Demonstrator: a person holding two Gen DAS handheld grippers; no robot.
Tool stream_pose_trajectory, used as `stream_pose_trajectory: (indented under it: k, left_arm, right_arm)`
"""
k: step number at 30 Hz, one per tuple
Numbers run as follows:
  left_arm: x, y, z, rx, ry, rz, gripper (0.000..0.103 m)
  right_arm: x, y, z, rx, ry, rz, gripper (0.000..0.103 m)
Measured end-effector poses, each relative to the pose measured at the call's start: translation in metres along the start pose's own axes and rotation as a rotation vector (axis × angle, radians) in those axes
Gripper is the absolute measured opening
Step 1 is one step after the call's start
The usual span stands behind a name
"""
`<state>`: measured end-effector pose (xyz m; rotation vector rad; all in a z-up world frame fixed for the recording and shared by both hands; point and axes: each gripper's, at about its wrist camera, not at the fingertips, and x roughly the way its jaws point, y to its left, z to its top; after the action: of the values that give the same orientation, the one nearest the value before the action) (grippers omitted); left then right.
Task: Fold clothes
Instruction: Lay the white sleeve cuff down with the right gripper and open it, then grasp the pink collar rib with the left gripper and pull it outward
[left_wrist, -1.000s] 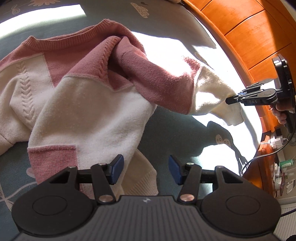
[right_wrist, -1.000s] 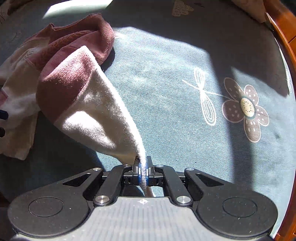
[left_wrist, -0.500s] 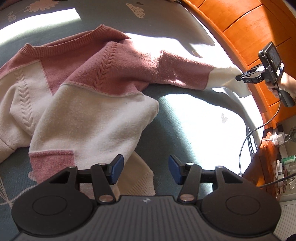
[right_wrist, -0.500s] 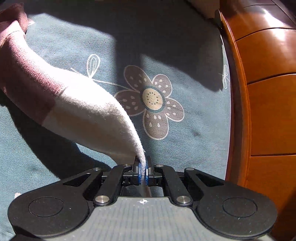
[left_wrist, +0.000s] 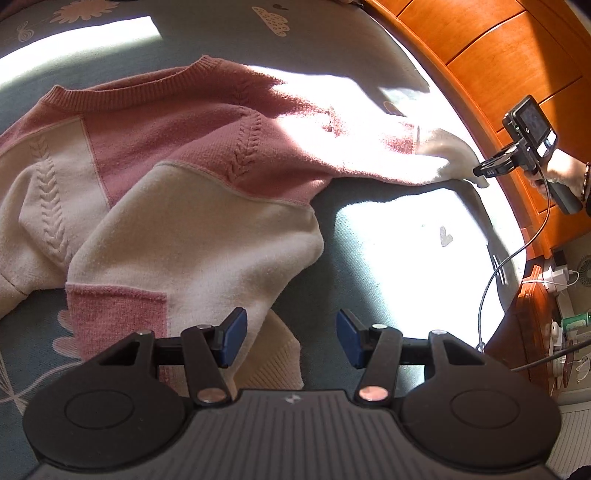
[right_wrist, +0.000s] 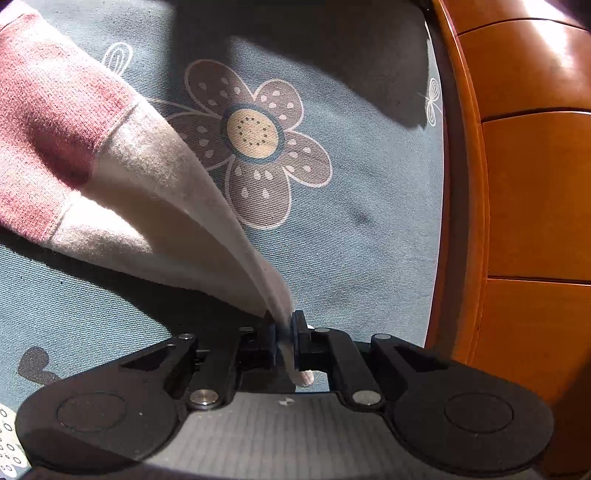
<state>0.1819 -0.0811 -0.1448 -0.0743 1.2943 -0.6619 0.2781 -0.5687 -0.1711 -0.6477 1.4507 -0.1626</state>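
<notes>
Sweater (left_wrist: 177, 206) cuff (right_wrist: 284, 332) between opening right fingers (right_wrist: 303, 334); hem below half-open, empty left fingers (left_wrist: 232, 336).

We hold our black two-finger left gripper (left_wrist: 289, 338) tilted steeply downward, its blue-padded jaws standing apart with nothing pressed between them. Our black right gripper (right_wrist: 284, 334) also points steeply down, its jaws starting to open around the thin cream knitted sleeve cuff (right_wrist: 291, 354) that the pads touch. Our bare right hand (left_wrist: 563, 175) wraps the handle.
</notes>
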Motion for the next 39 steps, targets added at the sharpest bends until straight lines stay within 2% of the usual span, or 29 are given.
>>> stream_pose_trajectory:
  k: [3,8,13,14,17,21,26,29,30,33,39]
  left_arm:
    - [0.001,-0.002,0.001,0.010,0.001,0.000,0.053]
    - [0.004,-0.003,0.006,0.006,-0.002,0.005,0.053]
    - [0.002,-0.006,0.014,0.005,-0.030,0.001,0.053]
    - [0.001,-0.007,0.015,0.003,-0.036,0.001,0.053]
    - [-0.002,-0.005,0.018,-0.009,-0.058,0.006,0.053]
    - [-0.008,0.002,0.020,-0.029,-0.087,0.017,0.053]
    - [-0.014,0.015,0.018,-0.058,-0.108,0.033,0.053]
    - [-0.013,0.023,0.016,-0.085,-0.112,0.030,0.053]
    - [-0.013,0.026,0.015,-0.090,-0.111,0.032,0.053]
    - [-0.010,0.032,0.014,-0.101,-0.106,0.033,0.053]
    - [-0.006,0.037,0.015,-0.072,-0.093,0.034,0.053]
  right_arm:
    - [-0.017,0.003,-0.003,0.047,-0.038,0.034,0.012]
    - [-0.068,0.012,0.017,0.117,-0.258,0.257,0.015]
    - [-0.104,0.048,0.078,0.088,-0.465,0.497,0.023]
    - [-0.108,0.060,0.095,0.073,-0.489,0.546,0.025]
    - [-0.113,0.096,0.140,0.022,-0.539,0.621,0.025]
    - [-0.111,0.143,0.192,-0.036,-0.566,0.665,0.025]
    - [-0.104,0.183,0.229,-0.112,-0.580,0.654,0.025]
    - [-0.101,0.193,0.233,-0.162,-0.579,0.672,0.027]
    - [-0.101,0.197,0.233,-0.186,-0.581,0.667,0.032]
    - [-0.097,0.211,0.232,-0.265,-0.583,0.625,0.035]
    - [-0.091,0.218,0.230,-0.303,-0.578,0.633,0.039]
